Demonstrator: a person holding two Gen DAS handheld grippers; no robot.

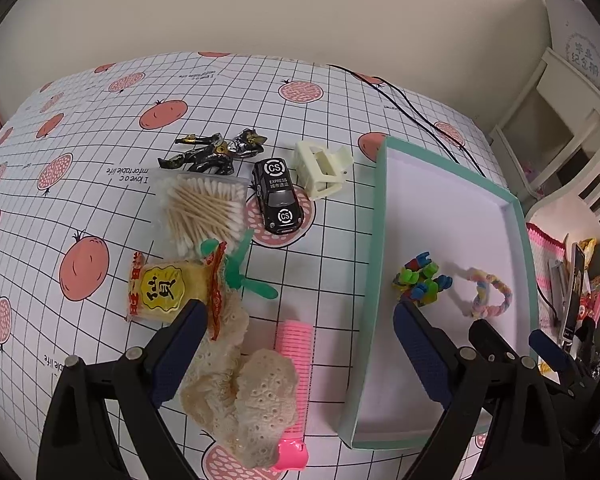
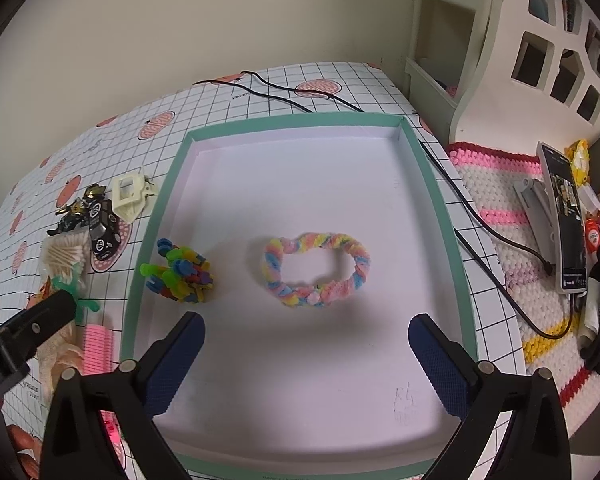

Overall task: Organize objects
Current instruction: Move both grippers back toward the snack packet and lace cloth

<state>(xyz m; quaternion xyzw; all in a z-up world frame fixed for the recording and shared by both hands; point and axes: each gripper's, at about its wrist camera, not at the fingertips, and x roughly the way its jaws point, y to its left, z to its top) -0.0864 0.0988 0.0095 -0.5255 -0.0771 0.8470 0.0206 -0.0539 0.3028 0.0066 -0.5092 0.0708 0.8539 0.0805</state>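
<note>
Two items lie in the teal-rimmed tray (image 2: 168, 184) — one pastel twisted ring (image 2: 316, 268) and one cluster of plastic connector pieces (image 2: 182, 272). Seven items are left on the tablecloth (image 1: 100, 128) beside it. Both the left gripper (image 1: 296, 344) and the right gripper (image 2: 306, 354) are held spread, empty. The lace scrunchie (image 1: 240, 392) overlaps the pink comb (image 1: 296, 380) — both could be dragged together.
</note>
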